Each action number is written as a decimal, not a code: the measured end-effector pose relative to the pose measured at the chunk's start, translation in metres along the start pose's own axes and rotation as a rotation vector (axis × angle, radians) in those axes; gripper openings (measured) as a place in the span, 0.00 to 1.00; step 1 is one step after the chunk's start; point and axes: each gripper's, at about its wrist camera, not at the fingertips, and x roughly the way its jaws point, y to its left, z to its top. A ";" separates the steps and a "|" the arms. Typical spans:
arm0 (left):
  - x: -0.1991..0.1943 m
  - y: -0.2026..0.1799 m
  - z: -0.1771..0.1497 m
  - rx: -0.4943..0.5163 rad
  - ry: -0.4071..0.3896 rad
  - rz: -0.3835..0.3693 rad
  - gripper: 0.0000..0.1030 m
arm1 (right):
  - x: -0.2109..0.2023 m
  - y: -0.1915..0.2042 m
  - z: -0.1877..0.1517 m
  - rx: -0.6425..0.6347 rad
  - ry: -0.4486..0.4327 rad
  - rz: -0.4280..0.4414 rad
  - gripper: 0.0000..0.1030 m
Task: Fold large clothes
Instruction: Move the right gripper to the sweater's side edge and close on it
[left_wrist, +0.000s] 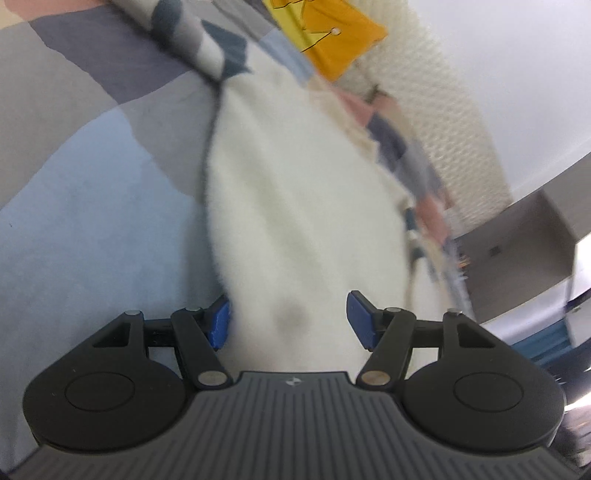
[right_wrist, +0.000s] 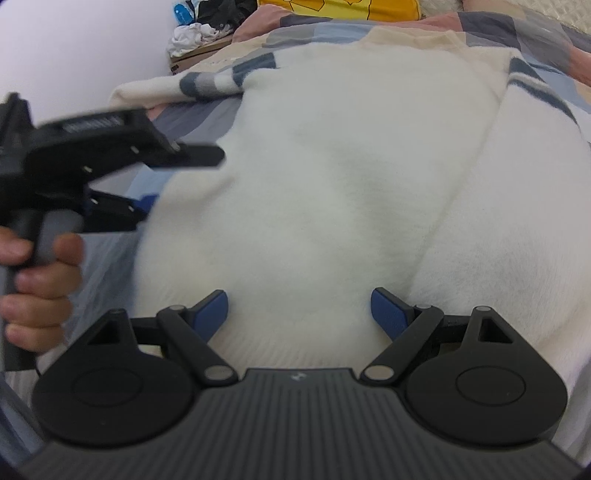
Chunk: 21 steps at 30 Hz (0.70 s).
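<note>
While both grippers stand with jaws spread wide and nothing between them, the right gripper (right_wrist: 299, 308) hovers low over the white sweater (right_wrist: 332, 177), its 2 blue pads (right_wrist: 388, 312) framing the near edge of the fabric; the left gripper (left_wrist: 288, 319) points along the garment's left edge, its left pad right at the border where sweater meets the patchwork bedcover (left_wrist: 92, 177). From the right wrist view the left gripper (right_wrist: 155, 181) shows side-on, jaws parted around that edge but not yet closed, the left hand (right_wrist: 37, 280) wrapped on its handle; the picture is blurred there. I judge the sweater soft, fluffy and fairly light — it will sag and stretch rather than hold shape; it lies spread flat on the bed, striped sleeves (right_wrist: 218, 81) out toward the far side. Best hold: pinch the hem or side seam — a thick bite, since loose pile may slip.
</note>
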 end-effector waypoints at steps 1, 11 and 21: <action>-0.003 -0.002 0.000 -0.005 0.002 -0.020 0.66 | 0.000 0.000 0.000 0.001 -0.001 0.000 0.84; -0.022 -0.014 -0.013 -0.031 0.068 -0.124 0.66 | -0.008 -0.019 0.005 0.142 -0.044 0.061 0.84; -0.021 -0.022 -0.027 0.015 0.208 -0.050 0.66 | -0.017 -0.021 0.006 0.163 -0.066 0.060 0.84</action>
